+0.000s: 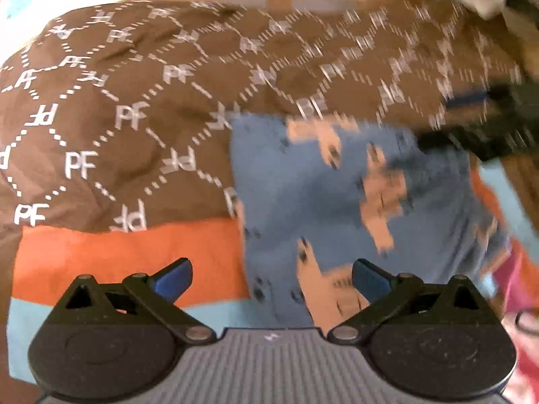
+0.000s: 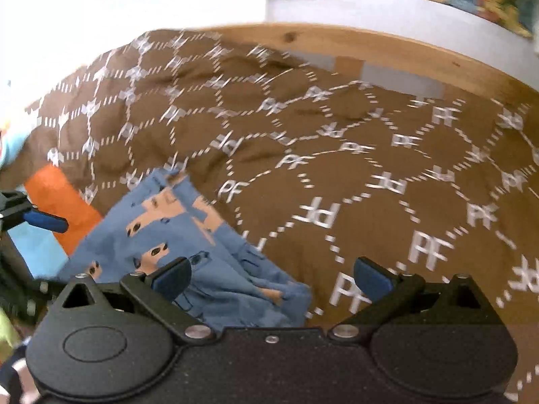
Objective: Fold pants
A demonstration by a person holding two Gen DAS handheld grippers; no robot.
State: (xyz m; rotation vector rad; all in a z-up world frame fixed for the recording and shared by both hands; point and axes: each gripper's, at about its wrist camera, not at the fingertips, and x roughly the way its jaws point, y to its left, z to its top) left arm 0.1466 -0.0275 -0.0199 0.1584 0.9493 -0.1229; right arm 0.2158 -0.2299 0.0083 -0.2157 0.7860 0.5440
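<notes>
- Lying on the brown bedspread (image 2: pixel 337 155), the blue pants (image 2: pixel 188 235) run long toward the wooden bed frame (image 2: pixel 370 38).
- Left gripper (image 1: pixel 271 279) and right gripper (image 2: pixel 271 277) both gape empty, the left directly above the pants, seemingly nearer.

Left gripper (image 1: pixel 271 277): fingers spread wide apart, nothing between them; blue pads face each other across the gap.
Right gripper (image 2: pixel 272 276): fingers also spread wide, holding nothing.
Relation: each shows at the edge of the other's view, blurred; the left gripper sits to the right one's left.
</notes>
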